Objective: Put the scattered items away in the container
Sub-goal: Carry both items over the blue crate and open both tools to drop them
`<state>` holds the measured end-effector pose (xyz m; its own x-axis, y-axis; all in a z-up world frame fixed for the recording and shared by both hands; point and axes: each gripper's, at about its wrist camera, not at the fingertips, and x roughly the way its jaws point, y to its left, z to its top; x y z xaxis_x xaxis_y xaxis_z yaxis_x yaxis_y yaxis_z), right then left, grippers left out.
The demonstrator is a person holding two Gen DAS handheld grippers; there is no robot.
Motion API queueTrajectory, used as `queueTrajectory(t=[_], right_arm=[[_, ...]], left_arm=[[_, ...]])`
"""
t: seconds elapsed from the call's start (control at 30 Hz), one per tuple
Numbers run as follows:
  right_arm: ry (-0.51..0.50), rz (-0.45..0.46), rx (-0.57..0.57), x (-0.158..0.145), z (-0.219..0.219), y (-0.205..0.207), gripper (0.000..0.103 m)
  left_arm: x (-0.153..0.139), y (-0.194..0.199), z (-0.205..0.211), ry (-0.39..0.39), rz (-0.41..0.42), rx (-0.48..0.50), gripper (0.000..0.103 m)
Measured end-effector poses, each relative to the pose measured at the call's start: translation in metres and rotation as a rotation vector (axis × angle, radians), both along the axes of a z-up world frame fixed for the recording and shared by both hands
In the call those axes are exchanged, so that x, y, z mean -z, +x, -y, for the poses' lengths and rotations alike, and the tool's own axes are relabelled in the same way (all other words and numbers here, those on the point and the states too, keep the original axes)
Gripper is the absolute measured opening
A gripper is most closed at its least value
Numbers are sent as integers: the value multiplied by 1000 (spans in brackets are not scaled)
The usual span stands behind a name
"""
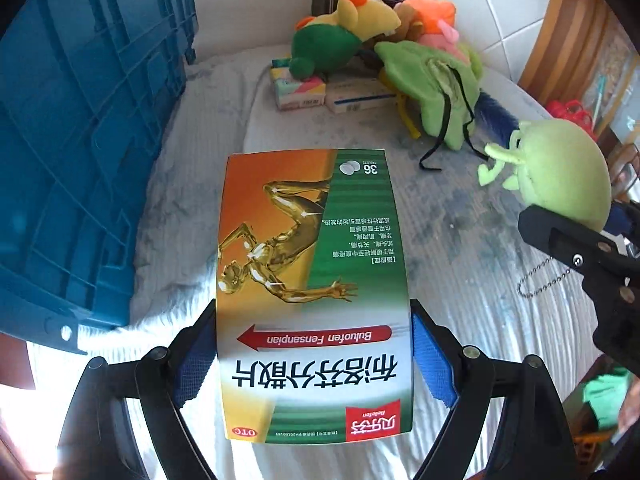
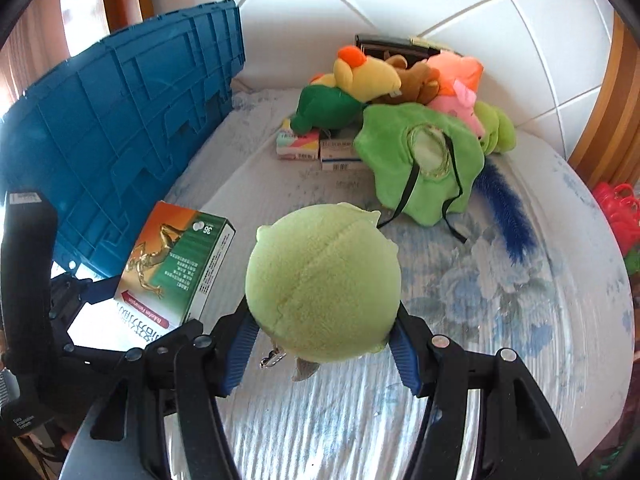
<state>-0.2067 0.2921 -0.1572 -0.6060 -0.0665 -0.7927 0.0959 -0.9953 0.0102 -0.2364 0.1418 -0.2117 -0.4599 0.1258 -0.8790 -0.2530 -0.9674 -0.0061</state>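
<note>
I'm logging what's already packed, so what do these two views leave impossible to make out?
- Blue crate: both views show only its ribbed outer wall; the inside and any contents are hidden.
- Dark box at the back: the plush toy pile covers most of it.
- Two small boxes under the pile: print too small to read.
- Round green plush: right wrist view shows its back only.
- Medicine box: underside hidden.

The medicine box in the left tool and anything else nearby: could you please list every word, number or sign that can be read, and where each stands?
On the medicine box, printed upside down to the camera:
"Buluofen Fensanpian" on the red arrow
"36" by the two tablets
"OTC" in the red oval
"布洛芬分散片" in large characters
Its fine Chinese print is too small to read.
Left tool label: "Data Acquisition System".
Small boxes under the plush toys: blurred.
</note>
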Motion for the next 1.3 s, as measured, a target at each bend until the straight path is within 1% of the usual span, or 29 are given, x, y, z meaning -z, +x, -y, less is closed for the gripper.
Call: queueTrajectory(t=[0.07,0.17,0.23,0.27,0.33,0.4,0.5,0.7,0.8,0.93,1.03,1.1,1.23,1.3], right_arm=[[2,-22,-3,-9,-1,-1,59],[1,-36,-11,-16,-1,-3,59],[-8,-34,-19,-15,-1,-4,59],[-12,-32,-25,-15,-1,-4,59],[-23,-33,-39,-14,1,-4,59],[-33,-41,-52,-16,3,-5,59],[-40,-74,-78,-28,8,-6,59],[-31,-174,-156,-68,31,-10,59],[-22,-236,-181,-92,42,-14,59],[-27,-328,-209,-131,58,-20,59],[-30,-393,-239,-158,78,-25,59],[-36,-415,-267,-170,97,-31,59],[-62,-435,-329,-183,141,-44,59],[-70,-432,-366,-184,168,-52,59]], left_arm=[[-9,-7,6,-6,-13,-19,88],[-15,-13,18,-15,1,-50,88],[-25,-10,26,16,12,-57,87],[-35,-3,28,-1,-27,-64,87],[-63,13,23,-64,-151,-49,87],[-84,22,21,-69,-215,-43,87],[-105,27,24,-58,-271,-63,87],[-129,19,34,-59,-330,-119,87],[-153,17,43,-56,-393,-146,87],[-194,15,59,-47,-500,-179,87],[-220,11,82,-51,-564,-227,87],[-230,7,103,-54,-580,-270,87],[-237,-3,155,-75,-578,-373,87],[-235,-6,181,-82,-560,-414,87]])
